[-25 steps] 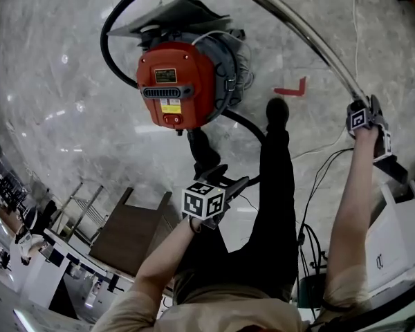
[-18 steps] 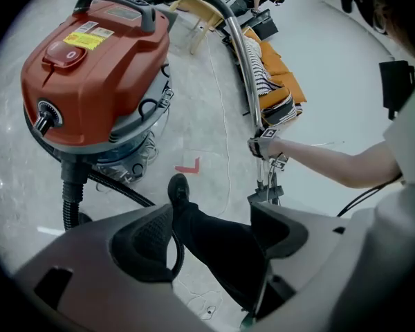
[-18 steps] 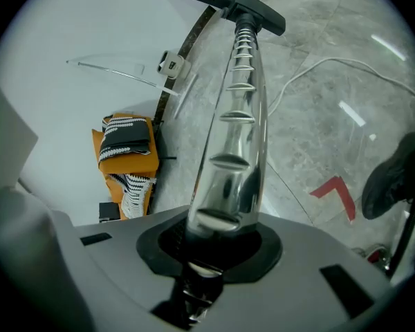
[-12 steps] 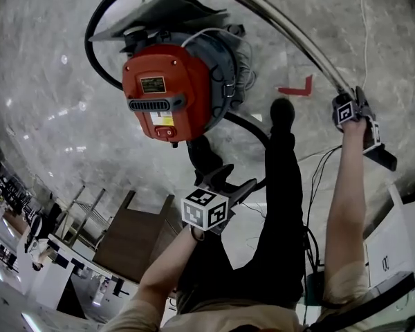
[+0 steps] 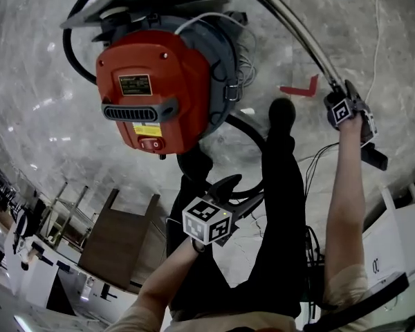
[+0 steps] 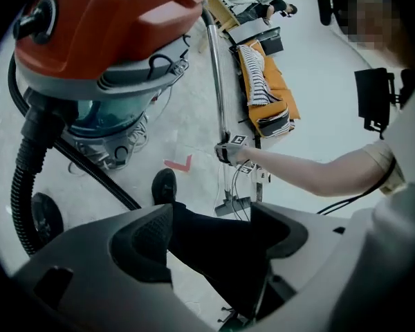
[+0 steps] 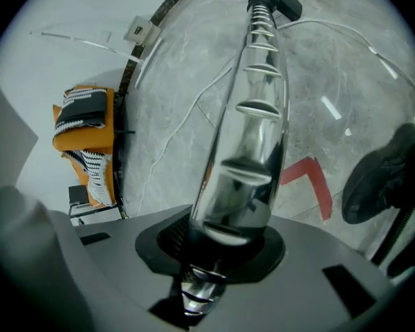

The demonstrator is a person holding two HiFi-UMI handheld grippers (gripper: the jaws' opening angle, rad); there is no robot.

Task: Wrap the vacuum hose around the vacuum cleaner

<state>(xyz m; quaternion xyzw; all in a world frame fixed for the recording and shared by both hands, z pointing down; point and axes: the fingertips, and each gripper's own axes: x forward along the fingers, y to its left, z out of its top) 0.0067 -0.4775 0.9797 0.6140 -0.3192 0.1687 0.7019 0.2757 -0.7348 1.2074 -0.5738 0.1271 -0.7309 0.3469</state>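
The vacuum cleaner has a red top and stands on the marble floor; it also fills the upper left of the left gripper view. Its black hose loops round the far side, and a stretch of the hose hangs at the left. A chrome wand slants from the top down to my right gripper. The wand lies between that gripper's pads, which still touch it as the jaws are opening. My left gripper is open and empty below the cleaner, as the left gripper view confirms.
The person's dark-trousered leg and shoe stand between the grippers. A red tape corner marks the floor. Thin cables trail near the right arm. An orange bag with striped cloth lies farther off. A brown table is at lower left.
The vacuum cleaner now shows larger and farther left in the head view. My right gripper with the wand has shifted slightly up and left. The left gripper stays open below the cleaner.
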